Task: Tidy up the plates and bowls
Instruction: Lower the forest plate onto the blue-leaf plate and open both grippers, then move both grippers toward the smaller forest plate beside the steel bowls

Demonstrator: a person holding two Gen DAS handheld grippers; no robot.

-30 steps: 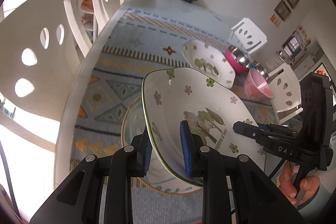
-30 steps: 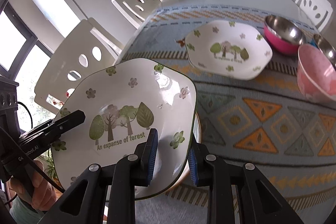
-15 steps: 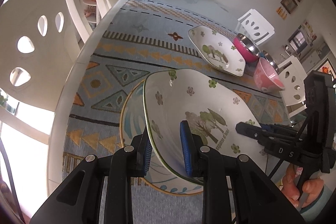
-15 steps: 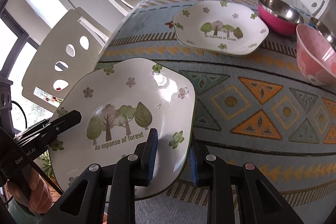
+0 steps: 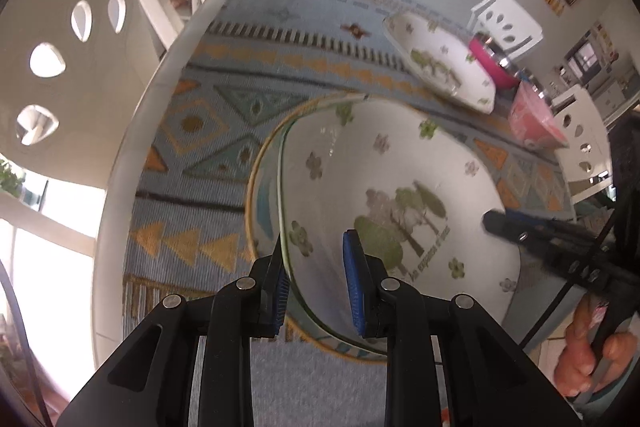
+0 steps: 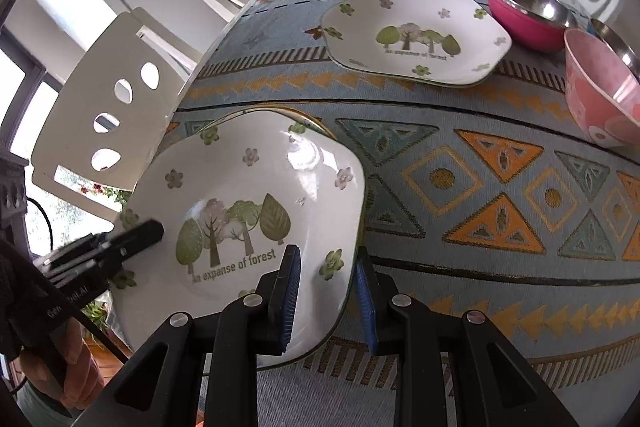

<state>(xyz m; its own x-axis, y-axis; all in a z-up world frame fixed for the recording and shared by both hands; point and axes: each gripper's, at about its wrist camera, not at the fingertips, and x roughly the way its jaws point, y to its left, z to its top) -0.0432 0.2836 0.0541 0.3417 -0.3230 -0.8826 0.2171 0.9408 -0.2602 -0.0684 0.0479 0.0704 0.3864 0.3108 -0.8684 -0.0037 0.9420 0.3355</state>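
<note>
Over the near-left part of the patterned runner [image 6: 500, 163], the forest plate [image 6: 248, 211] now sits much lower than it did a second ago: its far rim has closed onto the gold-rimmed plate [image 5: 256, 187] lying beneath it, where earlier it was held tilted and clearly above. I judge this as the stacking step close to completion; whether the two plates already touch cannot be told from either view.

My left gripper [image 5: 316, 283] straddles the plate's left edge, blue pads set apart with the rim between them. The jaws look slightly wider than the rim is thick, so I cannot confirm whether they still clamp. My right gripper [image 6: 328, 295] straddles the right edge in the same manner, one pad on the upper face, the other behind the rim; clamping cannot be confirmed here either.

A second forest plate [image 6: 416, 35] rests farther along the runner, with a magenta steel bowl [image 6: 524, 15] and a pink bowl [image 6: 600, 95] beside it, all not yet stacked.
</note>
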